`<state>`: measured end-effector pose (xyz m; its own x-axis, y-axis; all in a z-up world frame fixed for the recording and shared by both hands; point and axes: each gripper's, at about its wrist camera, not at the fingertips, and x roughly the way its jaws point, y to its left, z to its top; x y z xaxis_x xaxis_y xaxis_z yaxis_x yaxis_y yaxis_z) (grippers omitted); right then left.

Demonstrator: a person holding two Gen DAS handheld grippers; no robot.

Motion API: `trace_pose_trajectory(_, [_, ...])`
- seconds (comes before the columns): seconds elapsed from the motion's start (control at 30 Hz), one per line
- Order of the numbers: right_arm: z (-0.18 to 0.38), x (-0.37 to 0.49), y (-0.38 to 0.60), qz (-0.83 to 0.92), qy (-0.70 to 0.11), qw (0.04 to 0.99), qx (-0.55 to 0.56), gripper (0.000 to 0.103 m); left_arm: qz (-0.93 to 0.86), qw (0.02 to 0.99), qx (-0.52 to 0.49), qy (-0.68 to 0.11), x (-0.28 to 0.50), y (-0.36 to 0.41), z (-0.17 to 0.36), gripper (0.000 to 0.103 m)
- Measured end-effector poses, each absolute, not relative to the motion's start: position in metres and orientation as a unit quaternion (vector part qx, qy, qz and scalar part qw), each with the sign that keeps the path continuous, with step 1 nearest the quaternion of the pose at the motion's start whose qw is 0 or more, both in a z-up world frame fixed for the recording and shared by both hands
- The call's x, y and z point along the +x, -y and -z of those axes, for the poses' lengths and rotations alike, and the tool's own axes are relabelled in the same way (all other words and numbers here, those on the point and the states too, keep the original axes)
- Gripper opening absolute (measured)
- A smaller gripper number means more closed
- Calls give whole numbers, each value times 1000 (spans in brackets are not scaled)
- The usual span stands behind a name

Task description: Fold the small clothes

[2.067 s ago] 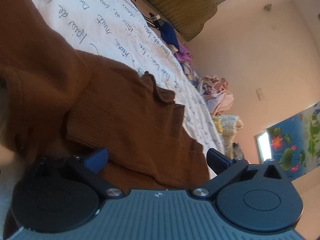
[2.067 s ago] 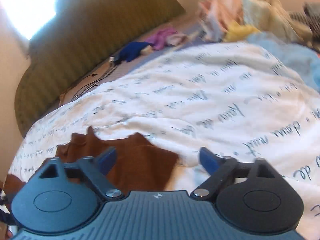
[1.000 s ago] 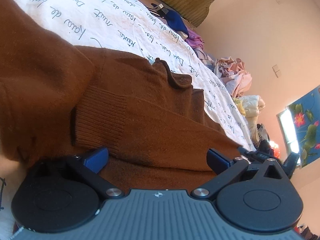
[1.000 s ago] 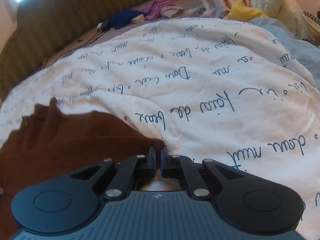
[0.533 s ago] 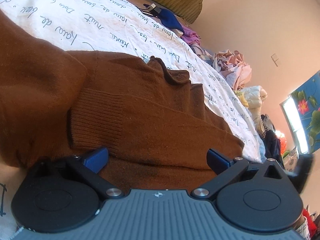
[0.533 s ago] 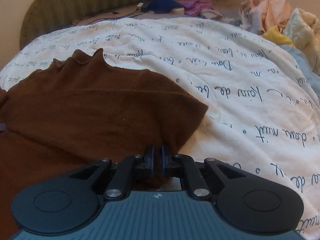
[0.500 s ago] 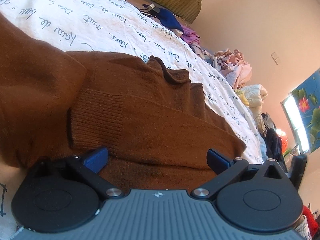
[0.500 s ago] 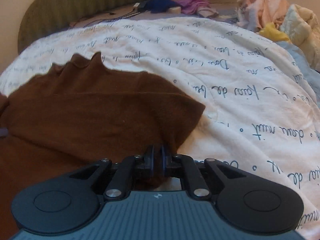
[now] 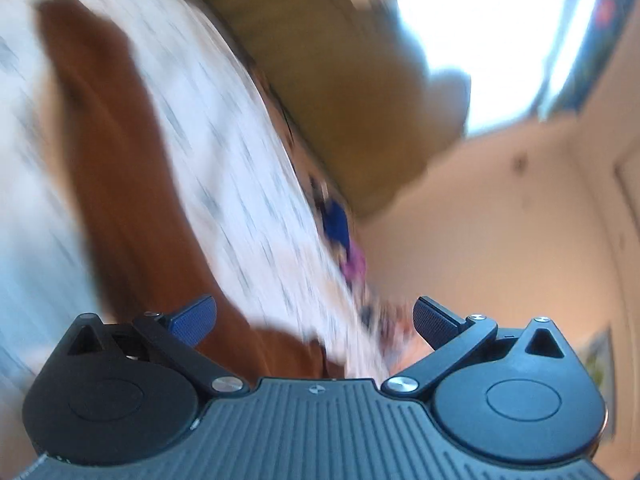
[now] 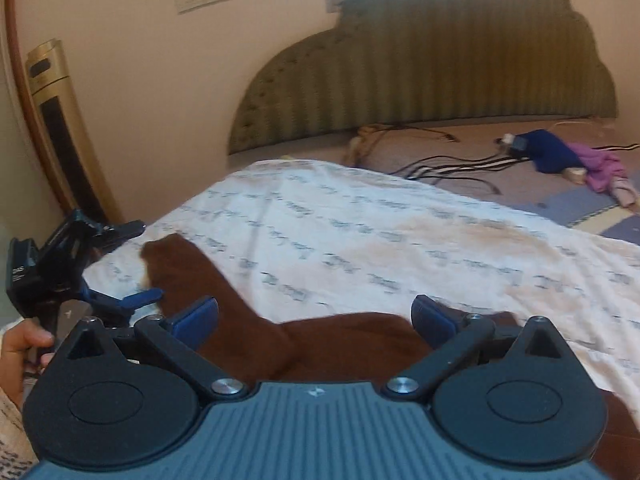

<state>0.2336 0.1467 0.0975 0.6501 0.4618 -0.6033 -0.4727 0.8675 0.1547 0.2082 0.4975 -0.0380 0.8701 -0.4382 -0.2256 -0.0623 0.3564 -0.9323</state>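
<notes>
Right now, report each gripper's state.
Left gripper: open, holding nothing.
Right gripper: open, empty, above the brown sweater.

Sweater [image 10: 240,320]: brown knit cloth, matt, soft. Sheet [image 10: 400,240] under it: white printed cloth, matt, lightly creased. Headboard [image 10: 440,72] beyond sheet: olive padded fabric, ribbed, matt. Right gripper [image 10: 314,316]: matt black plastic arms, ribbed grey plastic body, shiny metal screws, blue textured pads [image 10: 196,316]. Left gripper [image 9: 314,316]: same plastic and metal, view blurred. Heater [image 10: 60,120] left of headboard: glossy gold casing. Wall [image 10: 160,60]: smooth matt paint.
</notes>
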Motion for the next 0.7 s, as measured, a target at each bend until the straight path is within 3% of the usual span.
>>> trace_pose_trajectory(0.07, [-90, 247, -197, -286, -334, 898, -22, 103, 58, 787, -581, -201, 201, -541, 43, 103])
trace_pose_trajectory(0.2, [-71, 277, -308, -330, -346, 874, -86, 103, -4, 827, -540, -154, 178, -597, 31, 103])
trace_pose_trajectory(0.43, [-16, 293, -482, -359, -303, 845, -256, 103, 63, 794, -589, -136, 166, -645, 44, 103])
trace_pose_trajectory(0.67, [36, 306, -533, -338, -300, 833, -318, 103, 77, 776, -612, -131, 157, -659, 48, 103])
trace_pose_trajectory(0.7, [35, 312, -532, -339, -316, 834, -300, 91, 80, 776, -613, -127, 156, -660, 49, 103])
